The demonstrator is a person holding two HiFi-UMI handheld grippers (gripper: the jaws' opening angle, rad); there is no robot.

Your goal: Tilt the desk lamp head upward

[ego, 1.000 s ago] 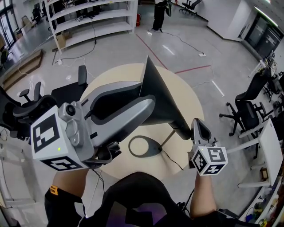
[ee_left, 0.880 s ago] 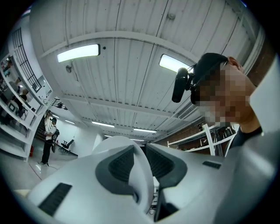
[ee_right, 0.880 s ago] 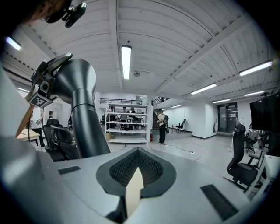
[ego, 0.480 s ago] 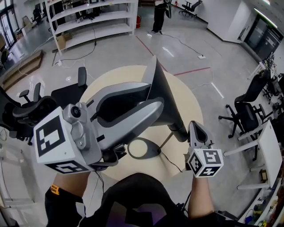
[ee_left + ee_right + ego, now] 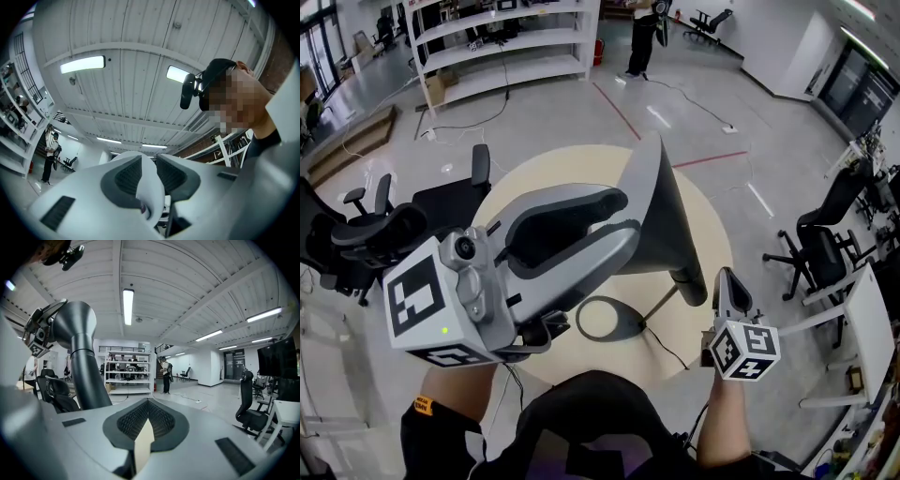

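Note:
The desk lamp has a dark grey cone head (image 5: 664, 217), a thin stem and a ring base (image 5: 609, 319) on the round beige table (image 5: 708, 220). My left gripper (image 5: 621, 217) is shut on the head's wide rim, and in the left gripper view the thin white rim (image 5: 151, 187) sits pinched between the pads. The left gripper (image 5: 149, 180) points up at the ceiling. My right gripper (image 5: 727, 283) hangs to the right of the cone's narrow end, shut and holding nothing. From the right gripper (image 5: 147, 414), the lamp head (image 5: 77, 338) stands at the left.
A power cable (image 5: 664, 343) runs from the lamp base over the table's near edge. Office chairs stand at the left (image 5: 380, 234) and right (image 5: 825, 234). White shelves (image 5: 506, 37) and a standing person (image 5: 642, 37) are at the back, and a white desk (image 5: 872, 319) is at the right.
The left gripper has moved right and up with the lamp head's rim, and the cone now stands steeper. The right gripper has shifted slightly right.

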